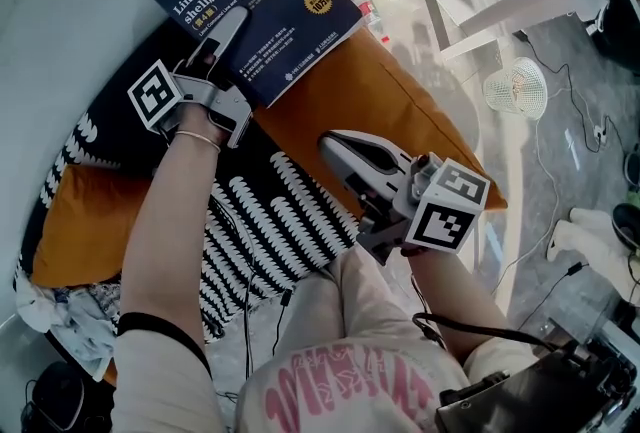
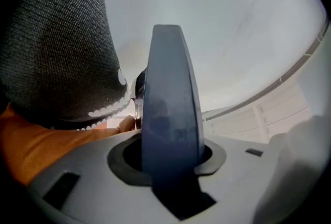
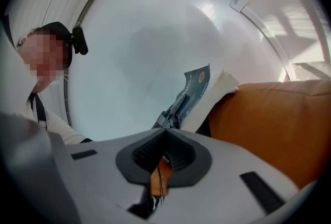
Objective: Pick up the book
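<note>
Two cushions spread below me: the orange cushion point(image 1: 385, 106) and, nearer, the patterned cushion point(image 1: 270, 216). At the orange cushion's far edge is the dark blue book point(image 1: 270, 1), its near edge clamped between the jaws of my left hand-held gripper point(image 1: 226, 33). My right hand-held gripper point(image 1: 335, 147) hangs by that cushion's near edge, well apart from the book, jaws closed on nothing.
</note>
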Available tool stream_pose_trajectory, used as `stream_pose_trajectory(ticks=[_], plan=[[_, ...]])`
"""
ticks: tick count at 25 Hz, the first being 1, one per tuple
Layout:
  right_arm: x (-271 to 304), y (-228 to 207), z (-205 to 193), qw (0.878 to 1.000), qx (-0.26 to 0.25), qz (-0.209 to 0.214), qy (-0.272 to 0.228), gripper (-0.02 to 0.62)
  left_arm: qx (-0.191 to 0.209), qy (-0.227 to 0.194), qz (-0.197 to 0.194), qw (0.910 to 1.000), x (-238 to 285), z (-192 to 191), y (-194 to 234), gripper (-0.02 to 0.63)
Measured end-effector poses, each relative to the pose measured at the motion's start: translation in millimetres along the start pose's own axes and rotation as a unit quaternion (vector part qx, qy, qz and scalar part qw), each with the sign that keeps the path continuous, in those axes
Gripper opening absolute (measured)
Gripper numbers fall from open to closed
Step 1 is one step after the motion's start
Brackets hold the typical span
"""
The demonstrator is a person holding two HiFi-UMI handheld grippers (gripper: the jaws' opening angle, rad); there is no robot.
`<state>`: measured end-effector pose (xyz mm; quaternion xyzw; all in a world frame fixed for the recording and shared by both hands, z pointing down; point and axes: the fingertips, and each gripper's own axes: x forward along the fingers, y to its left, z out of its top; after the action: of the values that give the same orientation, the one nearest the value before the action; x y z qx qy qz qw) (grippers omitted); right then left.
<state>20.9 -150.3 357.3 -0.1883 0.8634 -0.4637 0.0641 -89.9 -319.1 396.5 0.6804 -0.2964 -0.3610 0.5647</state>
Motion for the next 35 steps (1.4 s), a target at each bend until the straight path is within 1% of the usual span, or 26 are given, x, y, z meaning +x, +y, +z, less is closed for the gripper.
stream_pose_trajectory(ticks=[11,18,25,29,35], plan=[[-1,1,3,1.0,-0.014,0.001,-0.001,0.009,0.011,0.013,-0.014,0.9997,-1,-3,-10,0.172],[3,7,5,1.0,-0.022,0.008,0.002,0.009,0.004,0.008,-0.032,0.9995,-2,-3,-22,0.172],[5,16,11,1.0,-0.025,0.016,-0.005,0.009,-0.003,0.005,-0.047,0.9989,-10,-4,-39,0.172],[6,21,15,0.999,-0.033,0.023,-0.01,0.009,0.004,0.006,-0.054,0.9985,-14,-5,-47,0.172],[9,31,22,0.999,-0.044,0.027,-0.01,0.009,0.004,0.011,-0.063,0.998,-18,-3,-63,0.172]])
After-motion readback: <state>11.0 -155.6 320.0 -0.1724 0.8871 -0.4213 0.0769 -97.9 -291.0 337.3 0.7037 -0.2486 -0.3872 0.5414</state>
